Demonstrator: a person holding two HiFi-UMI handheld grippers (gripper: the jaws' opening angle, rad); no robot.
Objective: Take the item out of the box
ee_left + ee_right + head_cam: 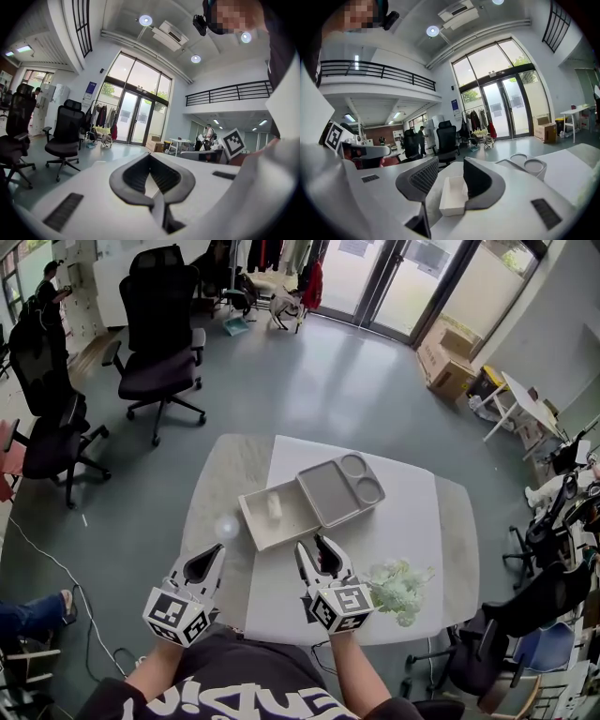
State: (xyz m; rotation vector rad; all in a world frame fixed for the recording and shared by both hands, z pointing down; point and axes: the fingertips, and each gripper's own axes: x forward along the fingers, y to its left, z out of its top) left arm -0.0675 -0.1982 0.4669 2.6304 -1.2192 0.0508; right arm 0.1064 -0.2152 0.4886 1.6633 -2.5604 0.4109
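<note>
An open white box [272,517] lies on the white mat [412,521] in the middle of the table, with a small pale item [275,507] standing inside it. A grey tray [339,488] with two round recesses leans against the box's right side. My right gripper [312,545] hovers just in front of the box, open, with nothing between its fingers. In the right gripper view the box [452,197] shows beyond the right gripper [450,161], and the grey tray [529,166] lies further right. My left gripper [219,549] is shut and empty at the mat's left edge; the left gripper [150,155] points out over the floor.
A pale ball [228,526] rests left of the box, close to my left gripper. A crumpled green-white bundle [398,589] lies at the mat's right front. Black office chairs [159,334] stand on the floor beyond the table, with cardboard boxes [445,362] near the glass doors.
</note>
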